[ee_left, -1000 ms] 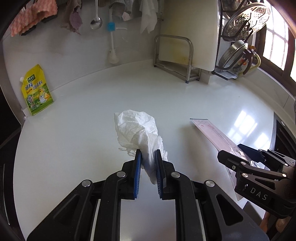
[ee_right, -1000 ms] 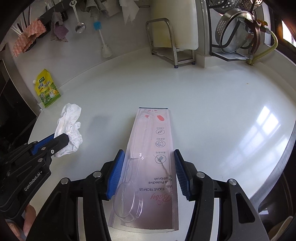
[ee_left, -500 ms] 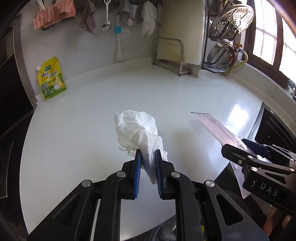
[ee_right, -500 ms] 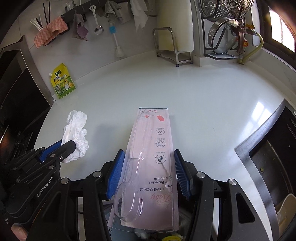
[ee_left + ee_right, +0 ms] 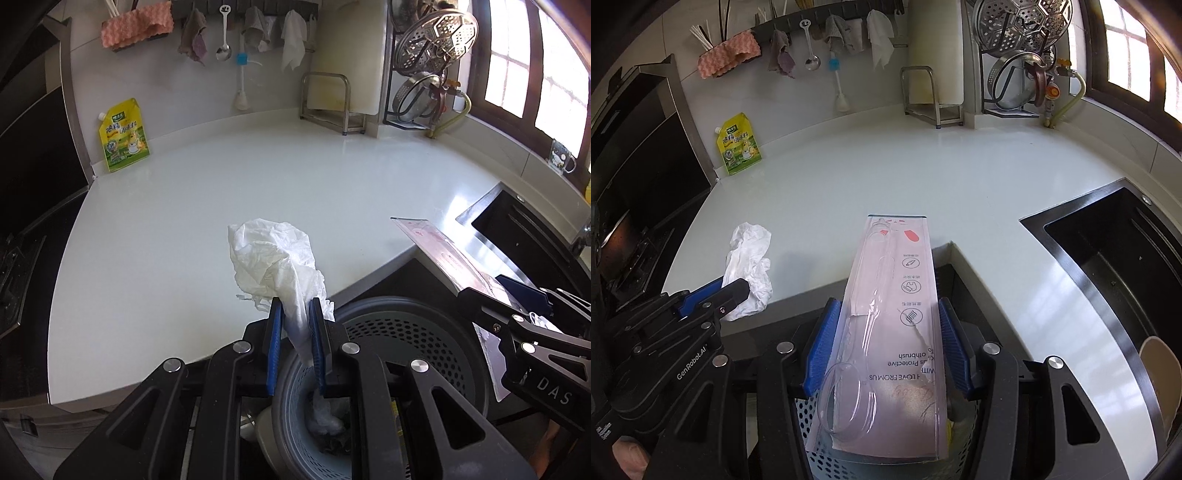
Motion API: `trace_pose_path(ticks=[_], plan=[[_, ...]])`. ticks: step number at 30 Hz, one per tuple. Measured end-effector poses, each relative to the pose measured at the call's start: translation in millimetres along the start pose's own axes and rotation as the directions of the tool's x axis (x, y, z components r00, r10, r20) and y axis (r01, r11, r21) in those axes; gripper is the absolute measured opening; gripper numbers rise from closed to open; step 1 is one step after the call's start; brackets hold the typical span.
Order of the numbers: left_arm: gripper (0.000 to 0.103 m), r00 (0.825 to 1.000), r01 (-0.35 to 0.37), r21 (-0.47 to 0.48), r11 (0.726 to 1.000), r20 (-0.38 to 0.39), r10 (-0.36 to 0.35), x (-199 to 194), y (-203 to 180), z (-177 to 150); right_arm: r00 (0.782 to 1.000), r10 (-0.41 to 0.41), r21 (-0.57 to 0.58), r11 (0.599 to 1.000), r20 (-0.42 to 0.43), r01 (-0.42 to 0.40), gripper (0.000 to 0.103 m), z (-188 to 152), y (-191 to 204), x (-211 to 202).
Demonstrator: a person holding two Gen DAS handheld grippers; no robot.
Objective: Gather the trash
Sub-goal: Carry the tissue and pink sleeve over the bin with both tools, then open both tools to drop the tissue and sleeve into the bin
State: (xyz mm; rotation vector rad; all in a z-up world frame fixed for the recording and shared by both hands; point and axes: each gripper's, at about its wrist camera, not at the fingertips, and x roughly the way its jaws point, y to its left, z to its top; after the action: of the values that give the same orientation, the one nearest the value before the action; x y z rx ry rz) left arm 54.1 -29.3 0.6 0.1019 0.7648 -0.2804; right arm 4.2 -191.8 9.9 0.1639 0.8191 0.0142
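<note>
I'm at drop-off: left gripper (image 5: pixel 297 325) clenched on tissue (image 5: pixel 275 258), right gripper (image 5: pixel 888 343) clamping toothbrush pkg (image 5: pixel 894 295), bin (image 5: pixel 413 332) at 6 o'clock. Next: release both.

R claw (image 5: pixel 888 347) clamping toothbrush pkg (image 5: pixel 892 314) over perforated bin (image 5: pixel 816 439), L claw (image 5: pixel 733 290) w/ tissue (image 5: pixel 748 254)

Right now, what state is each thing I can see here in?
Left gripper: shut on the crumpled white tissue.
Crumpled white tissue: pinched, held above the bin.
Right gripper: shut on the pink toothbrush package.
Pink toothbrush package: held flat over the bin.
Grey perforated trash bin: open, some trash inside.
Yellow pouch: upright against the wall.
</note>
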Motion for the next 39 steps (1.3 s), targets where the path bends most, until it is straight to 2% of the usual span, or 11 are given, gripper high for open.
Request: trace_pose_path(ticks=[12, 20, 35, 37, 38, 39], plan=[[0.015, 1.0, 0.006, 0.038, 0.999, -0.001, -0.006, -26.1, -23.9, -49.2, 1.0, -0.002, 0.028, 1.0, -0.023, 0.003, 0.052, -64.9, -8.8, -30.2], [0.015, 0.998, 0.038, 0.066, 0.997, -0.055, -0.035, -12.2, -48.8, -75.2, 0.998, 0.006, 0.069, 0.998, -0.059, -0.001, 0.052, -94.7, -22.3, -24.1], [0.022, 0.987, 0.057, 0.02, 0.998, -0.152, -0.053, 18.1, -43.0, -88.8, 0.993, 0.035, 0.107, 0.994, -0.111, -0.023, 0.053, -103.7, -34.4, 2.0], [0.025, 0.987, 0.052, 0.018, 0.998, -0.153, -0.049, 18.5, -42.7, -89.7, 0.994, 0.034, 0.111, 0.994, -0.101, -0.023, 0.053, -102.9, -35.3, 1.1], [0.03, 0.988, 0.046, 0.016, 0.999, -0.15, -0.044, 17.8, -41.8, -89.9, 0.995, 0.035, 0.116, 0.993, -0.097, -0.024, 0.055, -102.2, -36.3, 0.6], [0.036, 0.988, 0.04, 0.013, 0.999, -0.148, -0.038, 17.0, -41.3, -89.6, 0.995, 0.038, 0.124, 0.992, -0.09, -0.026, 0.064, -101.8, -37.6, -0.4]])
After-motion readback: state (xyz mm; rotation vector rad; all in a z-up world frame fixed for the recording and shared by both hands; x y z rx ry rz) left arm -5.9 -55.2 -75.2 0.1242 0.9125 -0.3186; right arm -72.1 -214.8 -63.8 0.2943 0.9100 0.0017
